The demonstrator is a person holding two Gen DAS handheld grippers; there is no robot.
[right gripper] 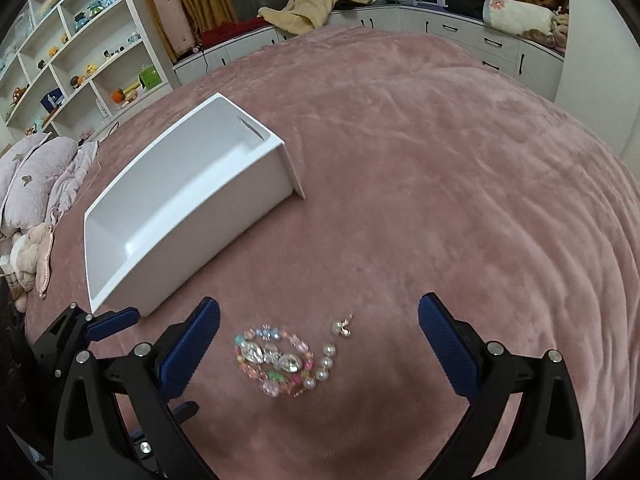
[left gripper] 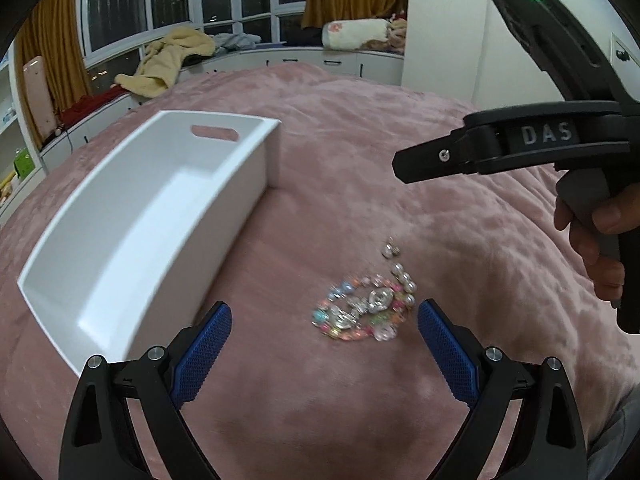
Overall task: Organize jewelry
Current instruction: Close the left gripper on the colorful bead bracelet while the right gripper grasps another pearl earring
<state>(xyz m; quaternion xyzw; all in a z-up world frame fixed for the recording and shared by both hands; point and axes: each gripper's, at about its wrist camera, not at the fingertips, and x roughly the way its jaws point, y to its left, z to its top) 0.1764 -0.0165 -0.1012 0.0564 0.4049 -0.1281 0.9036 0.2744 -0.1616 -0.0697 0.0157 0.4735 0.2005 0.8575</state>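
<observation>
My left claw [left gripper: 324,346] hangs w/ fingers wide apart, blue pads [left gripper: 204,354] bare, nothing between them. Just ahead of the tips, on the pink blanket [left gripper: 460,216], lies the jewelry pile [left gripper: 362,306]: pastel bead bracelet coiled around clear crystal pieces, short run of pearls [left gripper: 406,284] along its right edge, and a small gold-ish earring pair [left gripper: 391,249] set a bit apart, farther out. Pile's slightly blurred, so can't tell finer detail.

My right claw [right gripper: 319,346] is also spread wide, holding nothing. Same pile [right gripper: 280,362] sits betw. its fingers in right wrist view, closer to the left pad [right gripper: 192,350]; pearls [right gripper: 323,364] curve on the right side, earrings [right gripper: 342,327] just beyond. Neither claw touches the jewelry.

White box [left gripper: 132,216] lies on the blanket to the left of the pile, near but apart, open top, slot handle in the far end wall. From left wrist view, my right hand [left gripper: 596,240] grips the other tool's handle at upper right.

Beyond: shelves w/ toys [right gripper: 80,60], pillows [right gripper: 32,176], window seat w/ a yellow robe [right gripper: 320,0].
</observation>
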